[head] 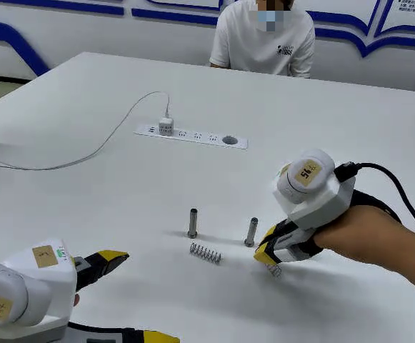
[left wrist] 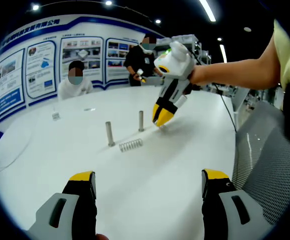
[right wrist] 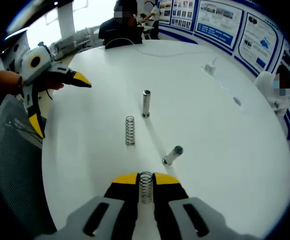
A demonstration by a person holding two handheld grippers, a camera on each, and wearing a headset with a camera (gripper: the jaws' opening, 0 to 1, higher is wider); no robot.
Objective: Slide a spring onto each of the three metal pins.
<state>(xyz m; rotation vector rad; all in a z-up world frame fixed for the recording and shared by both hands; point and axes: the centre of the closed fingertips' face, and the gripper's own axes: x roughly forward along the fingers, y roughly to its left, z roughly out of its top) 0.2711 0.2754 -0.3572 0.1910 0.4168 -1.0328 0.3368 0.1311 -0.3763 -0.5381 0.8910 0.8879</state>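
Right claw (right wrist: pixel 145 180) is closed on a spring (right wrist: pixel 145 195), which it holds just beside the nearer pin (right wrist: pixel 172 156). Left claw (left wrist: pixel 148 175) stands wide and empty.

Hazard: a misaligned coil could catch the pin tip, topple the pin if it is unfixed, or flick the spring out of the grip.

A second pin (head: pixel 193 223) stands near, with a loose spring (head: pixel 205 252) lying before both, toward the tabletop's (head: pixel 121 186) near edge. All parts rest bare on the surface, not in any container.

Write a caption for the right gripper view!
A spring pinched in the right tool, two pins and a loose spring ahead.
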